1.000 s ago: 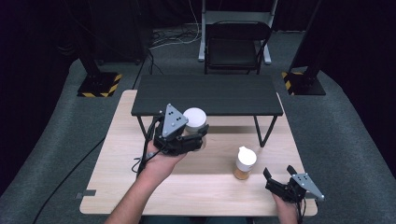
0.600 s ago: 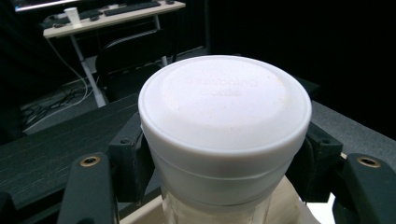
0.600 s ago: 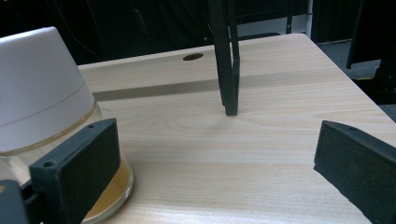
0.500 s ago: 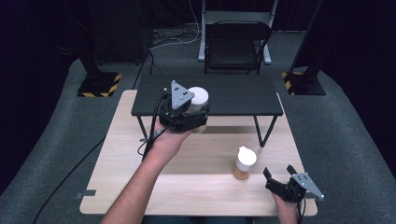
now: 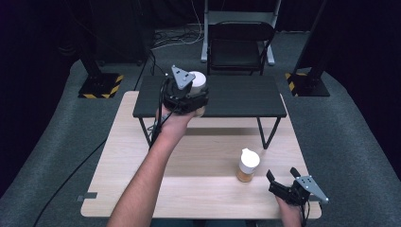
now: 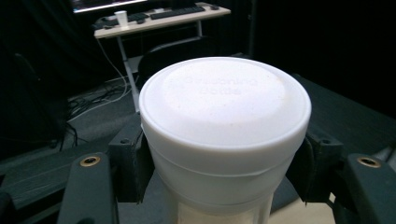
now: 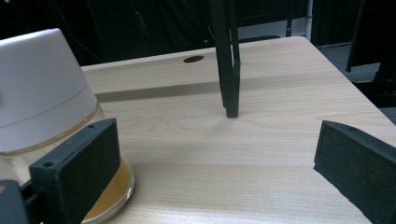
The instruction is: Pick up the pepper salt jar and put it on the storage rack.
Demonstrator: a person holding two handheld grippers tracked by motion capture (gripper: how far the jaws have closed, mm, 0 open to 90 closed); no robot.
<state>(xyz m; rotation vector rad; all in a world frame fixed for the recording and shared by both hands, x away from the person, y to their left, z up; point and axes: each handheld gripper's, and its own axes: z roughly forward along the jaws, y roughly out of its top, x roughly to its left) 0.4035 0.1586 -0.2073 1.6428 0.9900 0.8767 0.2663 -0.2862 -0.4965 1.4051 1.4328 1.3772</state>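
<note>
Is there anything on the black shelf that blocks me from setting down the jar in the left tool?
Nothing visible does. The left tool holds the white-lidded jar over the black shelf, whose top looks bare around it.

A black chair (image 5: pixel 240 45) stands beyond the wooden bench (image 5: pixel 198 189); two hazard-striped stand bases (image 5: pixel 100 85) flank it on grey carpet.

Left gripper (image 5: pixel 193 97) raised, clamped, right gripper (image 5: pixel 283 182) open
</note>
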